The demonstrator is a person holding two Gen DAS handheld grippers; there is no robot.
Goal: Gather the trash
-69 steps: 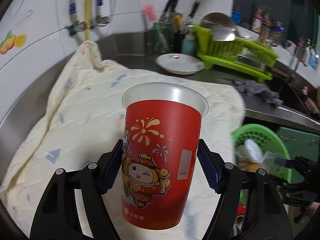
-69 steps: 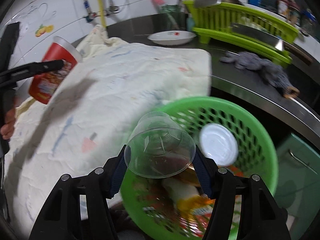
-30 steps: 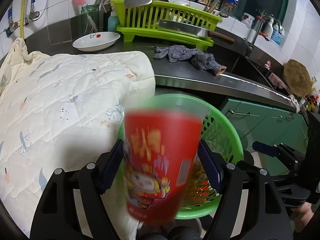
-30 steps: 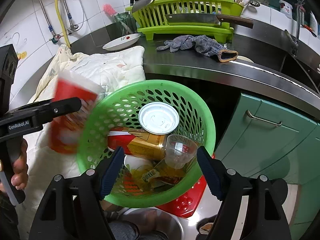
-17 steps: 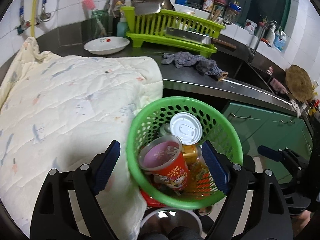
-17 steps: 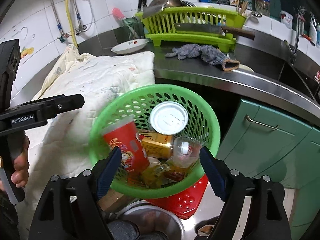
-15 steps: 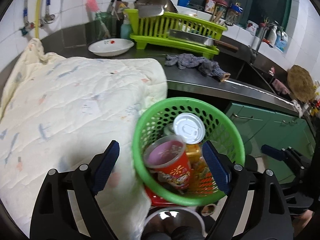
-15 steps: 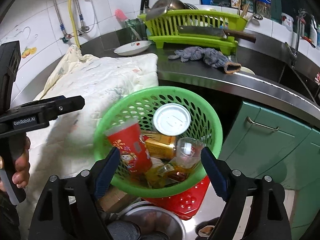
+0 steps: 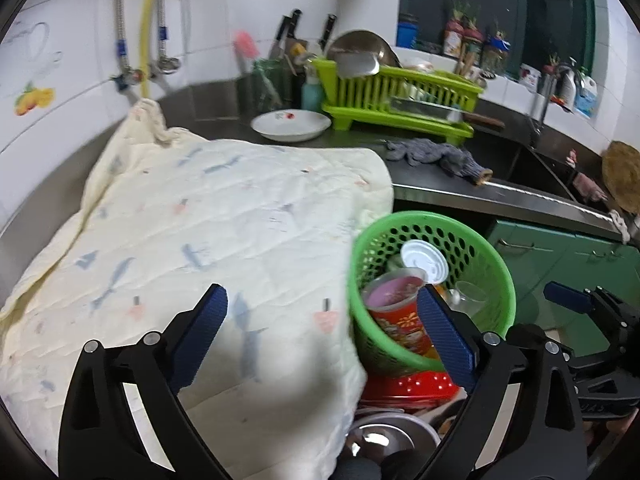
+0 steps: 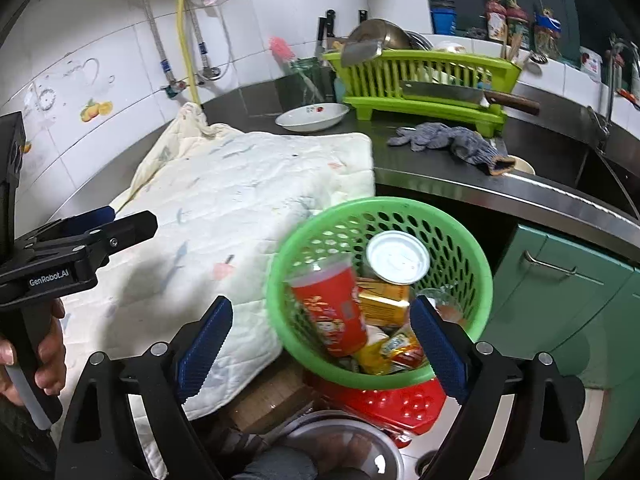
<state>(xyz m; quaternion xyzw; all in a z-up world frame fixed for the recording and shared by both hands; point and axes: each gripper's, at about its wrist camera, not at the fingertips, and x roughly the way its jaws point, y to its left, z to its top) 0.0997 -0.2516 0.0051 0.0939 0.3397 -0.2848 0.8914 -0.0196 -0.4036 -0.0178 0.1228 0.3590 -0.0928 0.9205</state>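
Observation:
A green plastic basket [image 9: 400,218] [image 10: 380,202] holds the trash: a red printed cup [image 9: 400,320] [image 10: 332,312] leaning inside, a white lid [image 10: 398,258], a yellow carton [image 10: 380,298] and a clear cup [image 10: 444,300]. My left gripper [image 9: 322,336] hangs over the quilt's near edge, left of the basket, its jaws still opening with nothing between them. My right gripper [image 10: 320,344] is above the basket's near rim, jaws also opening and empty. In the right wrist view the left gripper [image 10: 116,220] appears at the left, held by a hand.
A pale quilt [image 9: 200,220] covers the counter's left part. Behind it stand a white plate [image 9: 290,124], a green dish rack [image 9: 400,96] with a cleaver, and a grey cloth [image 9: 432,156]. Below the basket sit a red colander [image 10: 400,404] and a steel bowl [image 10: 340,444]. Green cabinets [image 10: 560,300] are at the right.
The red cup left my left gripper and now lies in the basket; the clear cup left my right gripper earlier. Both grippers opened wider, drew back and rose, and the left swung toward the quilt.

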